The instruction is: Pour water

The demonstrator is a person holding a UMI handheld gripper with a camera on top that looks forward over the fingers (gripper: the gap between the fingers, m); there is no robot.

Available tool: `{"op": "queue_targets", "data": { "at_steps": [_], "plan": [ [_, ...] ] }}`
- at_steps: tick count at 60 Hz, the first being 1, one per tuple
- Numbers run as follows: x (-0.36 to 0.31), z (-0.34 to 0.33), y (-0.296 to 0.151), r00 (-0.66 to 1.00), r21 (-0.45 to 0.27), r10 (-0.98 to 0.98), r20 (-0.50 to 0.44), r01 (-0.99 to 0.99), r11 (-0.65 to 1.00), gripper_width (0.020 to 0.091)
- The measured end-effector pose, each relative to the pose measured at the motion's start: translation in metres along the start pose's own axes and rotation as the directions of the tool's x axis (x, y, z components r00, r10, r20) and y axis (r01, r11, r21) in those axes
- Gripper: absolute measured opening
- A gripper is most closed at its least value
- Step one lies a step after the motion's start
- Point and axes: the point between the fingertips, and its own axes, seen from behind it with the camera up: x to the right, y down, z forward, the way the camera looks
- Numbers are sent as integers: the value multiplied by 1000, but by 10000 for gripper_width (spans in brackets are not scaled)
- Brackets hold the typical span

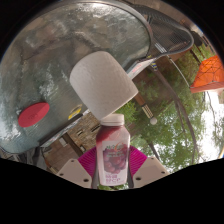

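1. My jaws (113, 165) are closed on a small bottle (113, 150) with a dark pink label, one pink pad (88, 160) pressing on each side; the bottle is held tipped well over, its neck pointing ahead
2. A white cup (102, 82) lies just beyond the bottle's mouth, its opening turned away from me, so I judge the pouring step to be in hand; I cannot tell whether water is flowing
3. Risk: the neck sits very close to the cup's side, not plainly over its opening, so water could run down the outside; a loose hold could also let the tilted bottle slip between the pads
4. Surroundings: a grey worktop (40, 60) with a red object (33, 114) on it, an orange object (209, 72) further off, and trees (170, 115) behind; nothing stands between bottle and cup
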Motion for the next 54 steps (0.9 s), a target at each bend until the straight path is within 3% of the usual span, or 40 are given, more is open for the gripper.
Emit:
{"op": "queue_targets", "data": {
  "at_steps": [9, 13, 17, 22, 27, 32, 36, 40, 49, 53, 54],
  "plan": [
    [15, 5, 9, 992, 1, 116, -43, -116, 993, 413],
    [12, -8, 25, 932, -51, 357, -68, -361, 931, 413],
    [16, 1, 45, 797, -54, 603, -42, -604, 795, 414],
    [2, -9, 75, 448, -90, 888, -104, -894, 440, 415],
    [-39, -14, 76, -84, -104, 987, -135, -990, -98, 415],
    [-80, -18, 34, -646, -92, 757, -97, -752, -653, 415],
    [-90, -16, 2, -869, -119, 494, -30, -488, -865, 416],
    [-118, -14, -15, -917, -148, 396, -42, -387, -910, 415],
    [-137, -5, -33, -859, -186, 510, -49, -493, -850, 415],
    [-130, -7, -17, -833, -195, 553, -38, -536, -821, 414],
    [-134, -4, -37, -842, -183, 538, -38, -523, -832, 416]
  ]
}}
